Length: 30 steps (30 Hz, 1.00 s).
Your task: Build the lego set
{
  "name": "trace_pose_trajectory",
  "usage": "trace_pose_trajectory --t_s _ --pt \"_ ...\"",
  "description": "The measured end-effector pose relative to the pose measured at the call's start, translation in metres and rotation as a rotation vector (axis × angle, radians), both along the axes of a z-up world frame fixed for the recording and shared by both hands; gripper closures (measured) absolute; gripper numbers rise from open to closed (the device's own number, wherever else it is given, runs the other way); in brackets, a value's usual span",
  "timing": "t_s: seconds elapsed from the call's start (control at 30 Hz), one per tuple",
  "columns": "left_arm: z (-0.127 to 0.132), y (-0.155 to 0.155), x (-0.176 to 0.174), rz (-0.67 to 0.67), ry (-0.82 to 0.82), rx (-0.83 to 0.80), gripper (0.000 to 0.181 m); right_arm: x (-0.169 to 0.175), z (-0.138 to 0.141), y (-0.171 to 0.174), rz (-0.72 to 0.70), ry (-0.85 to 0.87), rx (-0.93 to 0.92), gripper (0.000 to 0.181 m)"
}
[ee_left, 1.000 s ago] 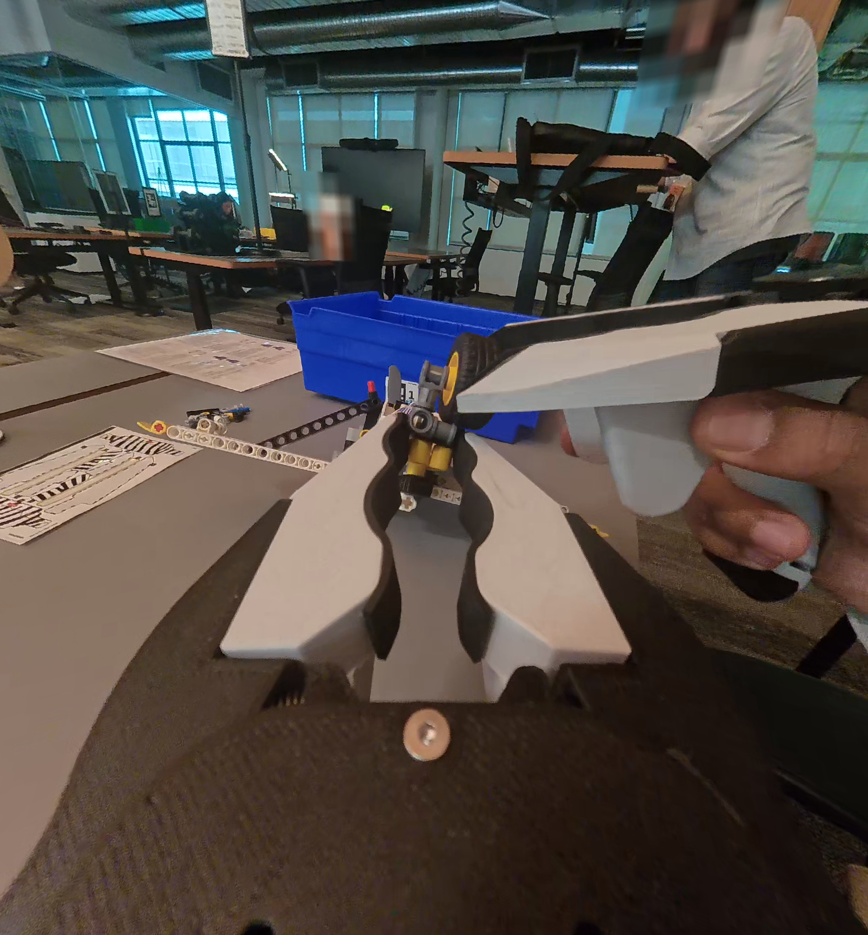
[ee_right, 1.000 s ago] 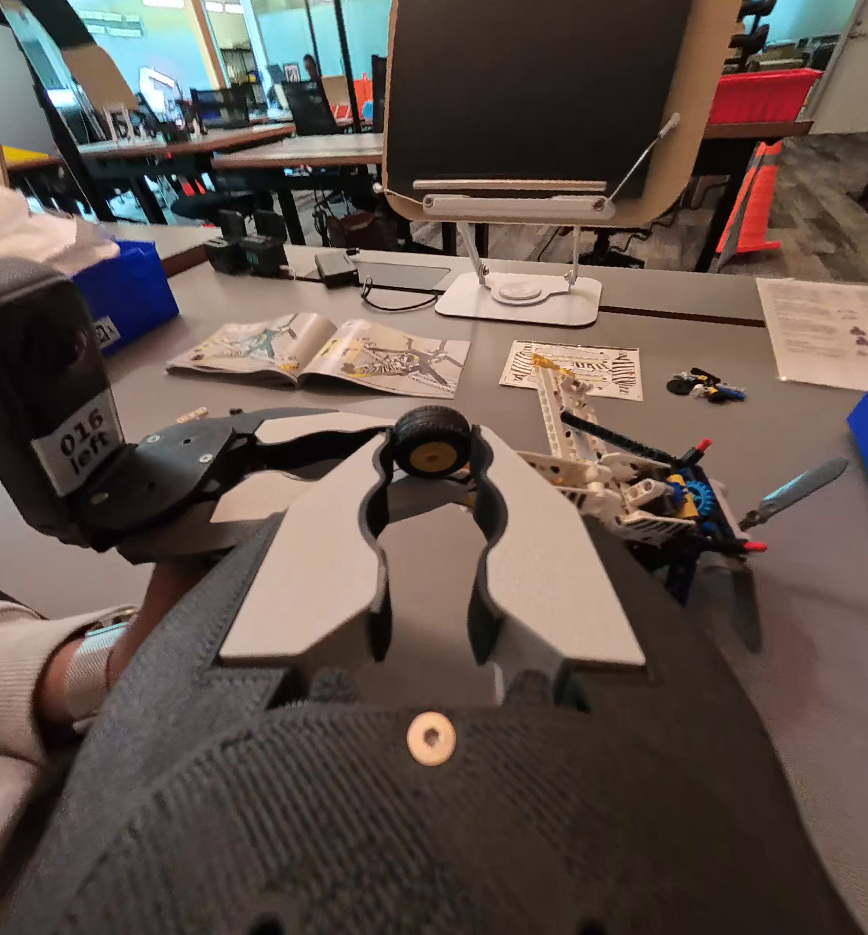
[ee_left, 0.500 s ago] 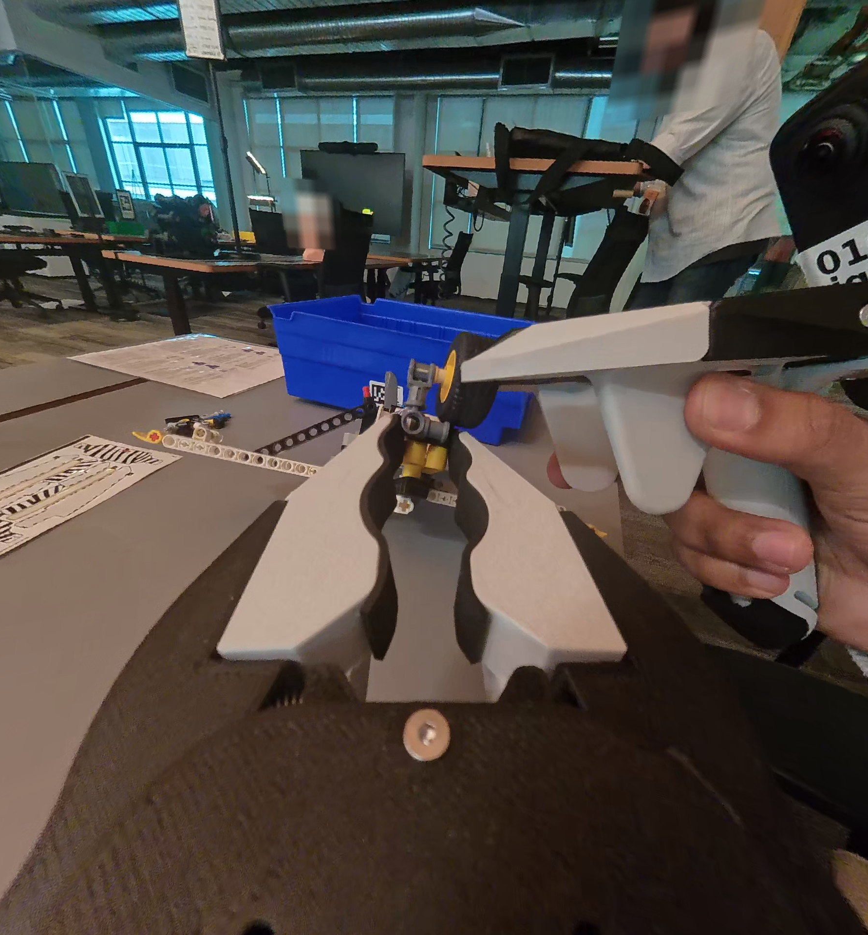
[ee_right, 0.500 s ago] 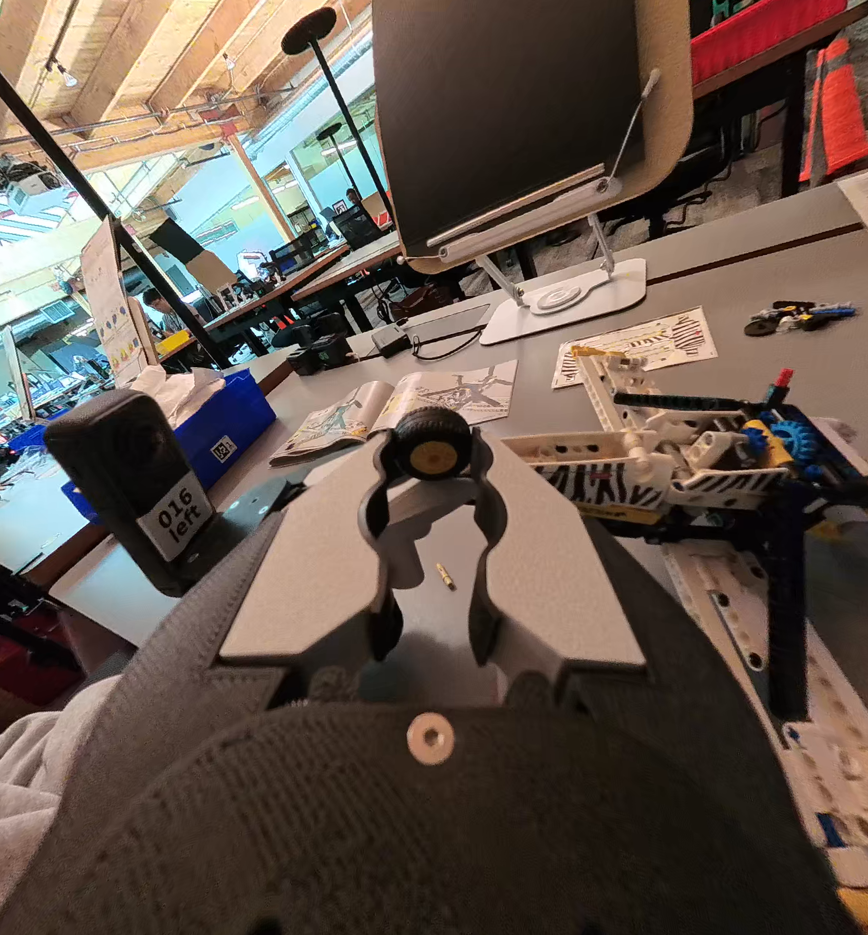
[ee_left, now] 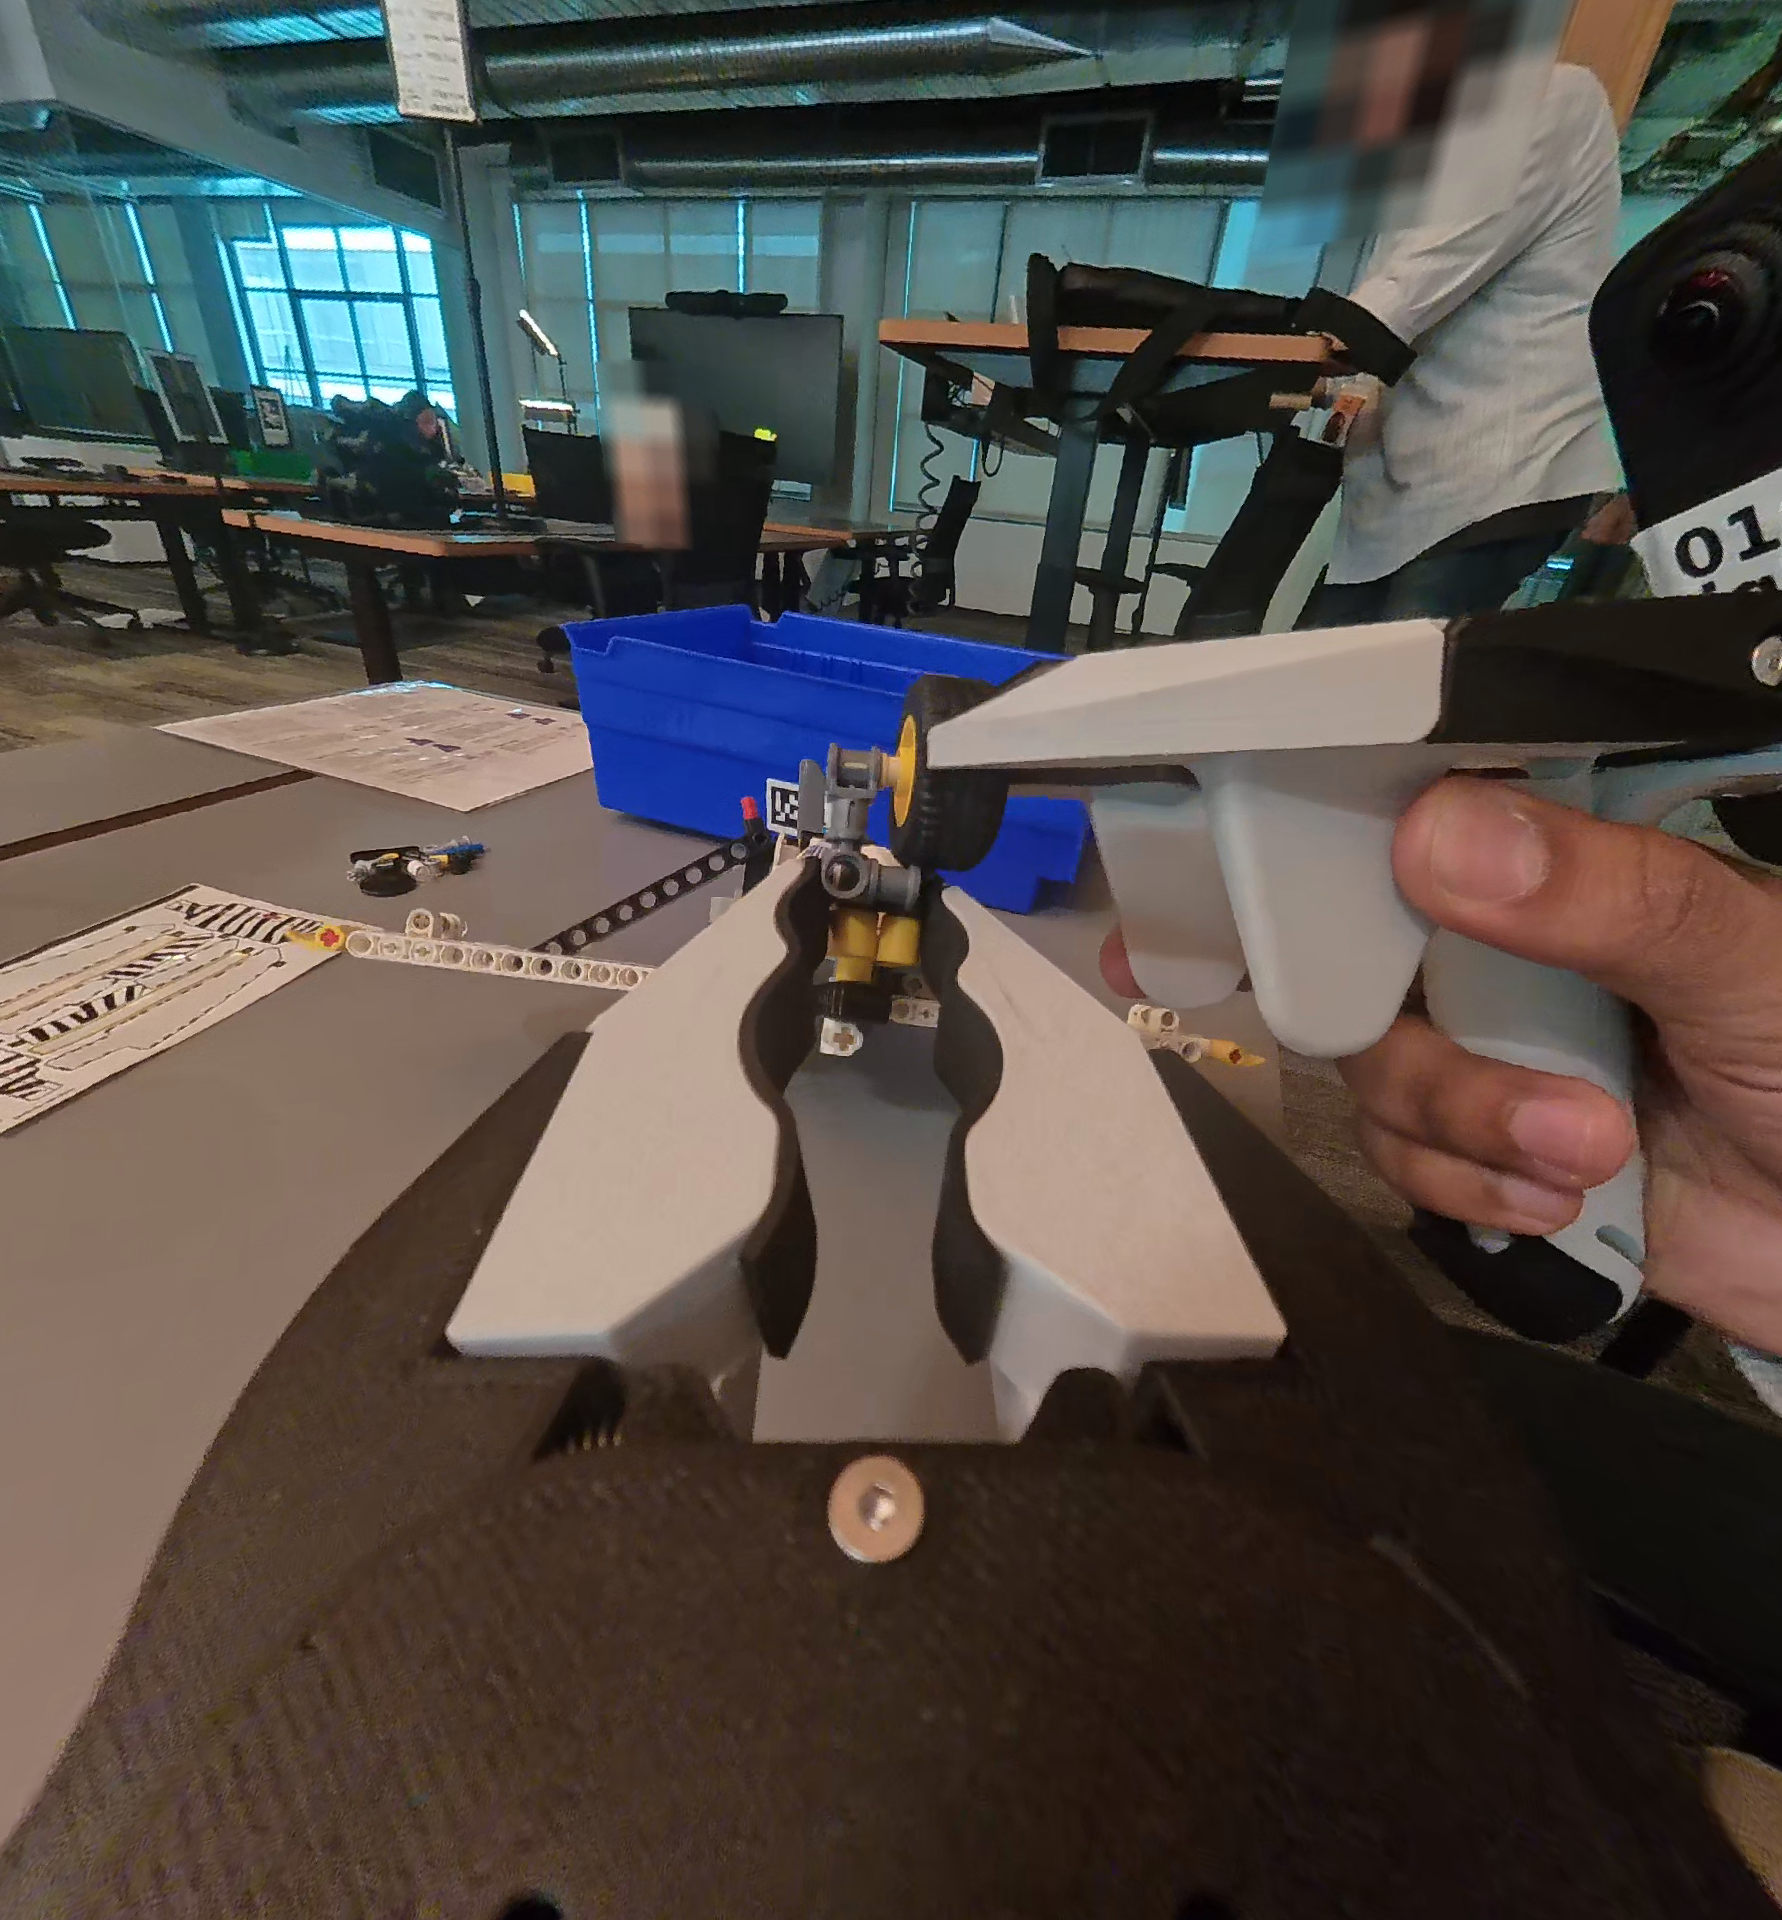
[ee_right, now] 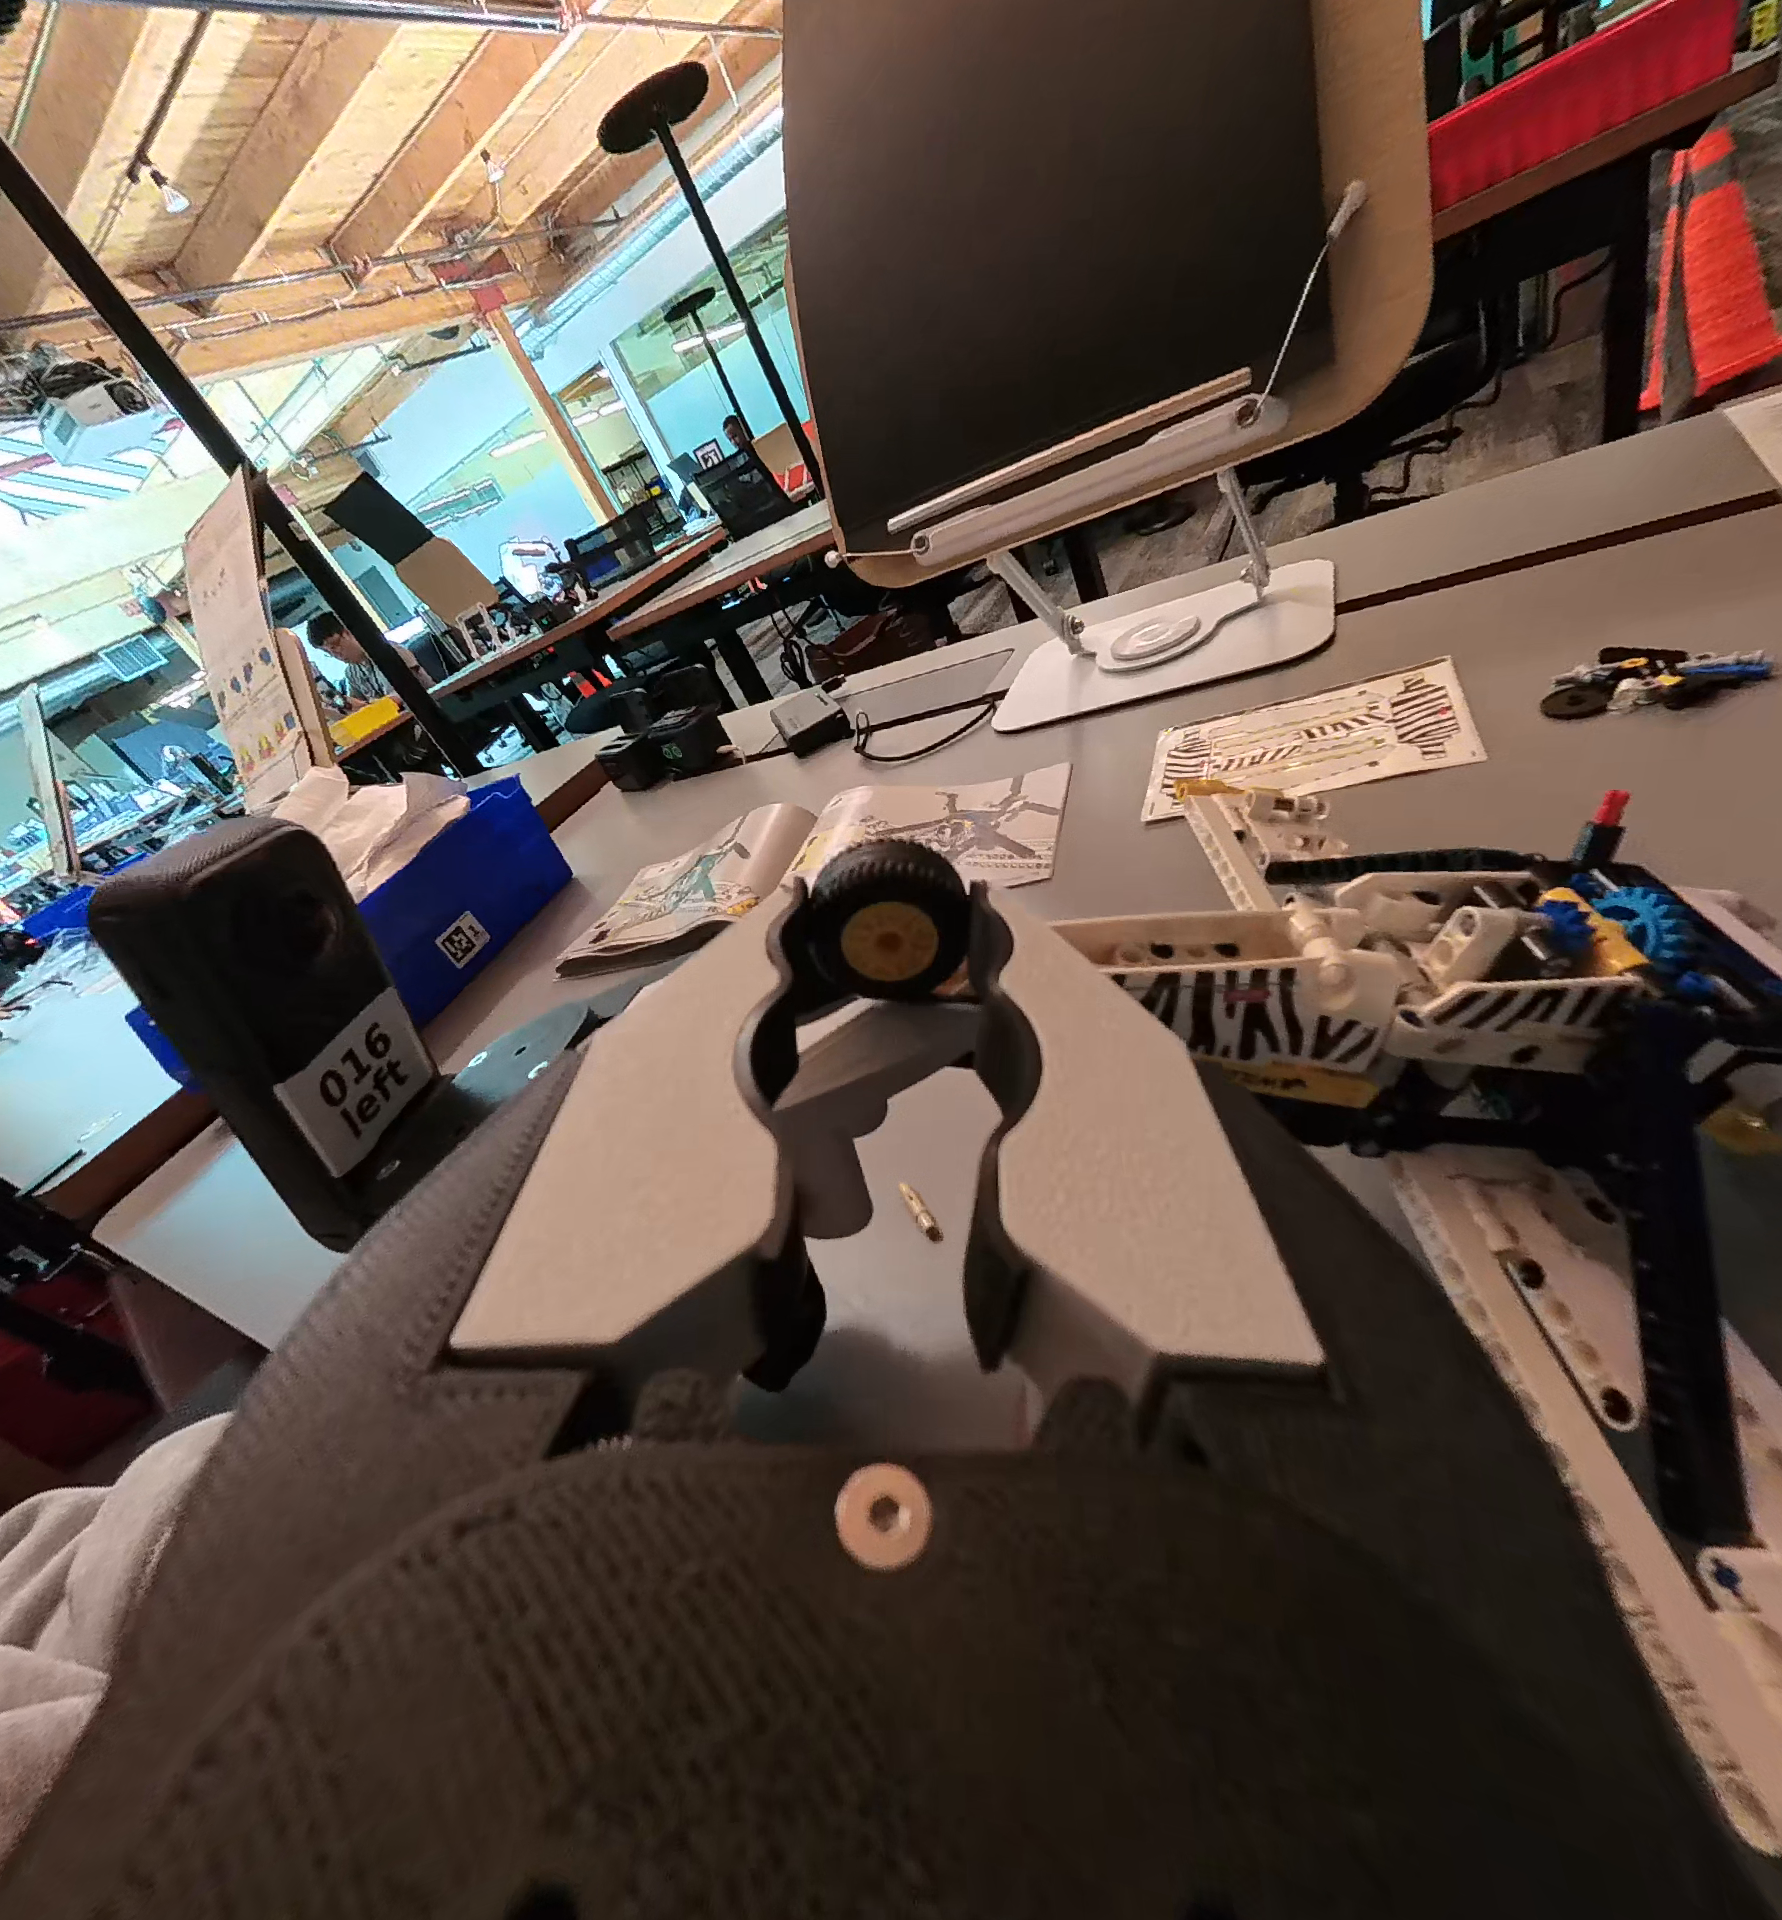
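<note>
**Wheel held at the axle of a small gripped assembly**

Left wrist view: the left gripper (ee_left: pixel 871 925) is clenched on a small grey-and-yellow lego assembly (ee_left: pixel 866 914), which stands upright between its fingertips above the grey table (ee_left: pixel 243 1195). From the right, the right gripper (ee_left: pixel 954 774) comes in sideways, held by a hand (ee_left: pixel 1635 1049), and pinches a black wheel with a yellow hub (ee_left: pixel 944 790). The wheel's hub sits against the grey connector at the top of the assembly. Behind them stands a blue bin (ee_left: pixel 762 707); a sticker sheet (ee_left: pixel 87 997) and a white perforated beam (ee_left: pixel 492 956) lie on the table to the left.

Right wrist view: the right gripper (ee_right: pixel 887 935) grips the wheel (ee_right: pixel 887 920) between its fingertips, hub facing the camera. To the right lies the partly built lego model (ee_right: pixel 1386 987) with zebra-striped panels and blue gears. An open instruction booklet (ee_right: pixel 825 852) lies beyond the wheel, and a small tan pin (ee_right: pixel 920 1210) lies on the table below.
</note>
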State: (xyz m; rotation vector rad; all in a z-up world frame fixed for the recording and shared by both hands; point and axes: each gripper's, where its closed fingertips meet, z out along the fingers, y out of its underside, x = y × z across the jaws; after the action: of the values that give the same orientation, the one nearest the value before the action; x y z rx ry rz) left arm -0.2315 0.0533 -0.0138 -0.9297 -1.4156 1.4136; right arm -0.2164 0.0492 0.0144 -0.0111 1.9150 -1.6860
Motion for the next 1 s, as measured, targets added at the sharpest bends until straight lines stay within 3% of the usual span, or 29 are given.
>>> trace_pose_trajectory --t_s 0.13,0.2,0.33,0.47,0.6,0.77,1.0 --pt "0.000 0.002 -0.001 -0.010 -0.003 -0.007 0.165 0.001 -0.002 0.002 0.026 0.103 -0.002 0.152" --pt "-0.001 0.003 -0.002 -0.008 -0.011 -0.018 0.166 0.001 -0.005 0.005 0.062 0.182 0.035 0.129" --pt "-0.001 0.001 -0.001 -0.013 0.001 0.005 0.166 -0.008 -0.003 0.013 0.137 0.433 0.049 0.126" --pt "-0.001 0.004 -0.002 -0.021 -0.007 -0.014 0.166 -0.013 0.018 0.016 0.297 0.971 -0.102 0.118" --pt "-0.001 0.007 -0.003 -0.022 -0.025 -0.051 0.166 -0.001 0.020 0.012 0.571 1.455 -0.252 0.120" --pt "-0.001 0.007 -0.003 -0.029 -0.025 -0.048 0.166 0.009 -0.005 0.011 0.868 1.652 -0.084 0.123" --pt "-0.001 0.007 -0.002 -0.036 -0.025 -0.040 0.166 0.010 -0.019 0.009 0.994 1.827 -0.022 0.147"
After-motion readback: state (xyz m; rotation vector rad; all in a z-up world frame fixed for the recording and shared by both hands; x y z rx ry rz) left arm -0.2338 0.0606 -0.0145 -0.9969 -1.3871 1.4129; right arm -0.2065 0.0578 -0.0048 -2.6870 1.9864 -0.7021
